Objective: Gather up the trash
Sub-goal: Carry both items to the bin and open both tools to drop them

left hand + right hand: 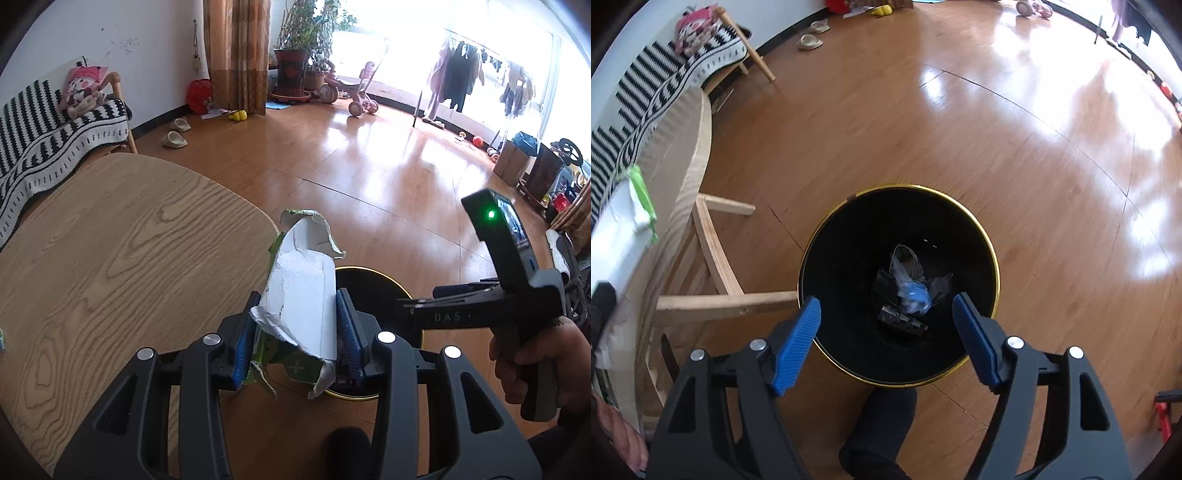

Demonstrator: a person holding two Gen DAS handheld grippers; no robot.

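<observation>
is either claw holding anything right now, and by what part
The left claw grips a torn green-and-white carton across its lower end, pads on both sides. The right claw is open and empty above the black bin.

Bin point(373, 275) rim (behind carton point(301, 295))

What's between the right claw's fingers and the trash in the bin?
Nothing. In the right wrist view the right claw hangs open over the black bin; only empty bin interior separates it from the plastic wrapper at the bottom.
</observation>
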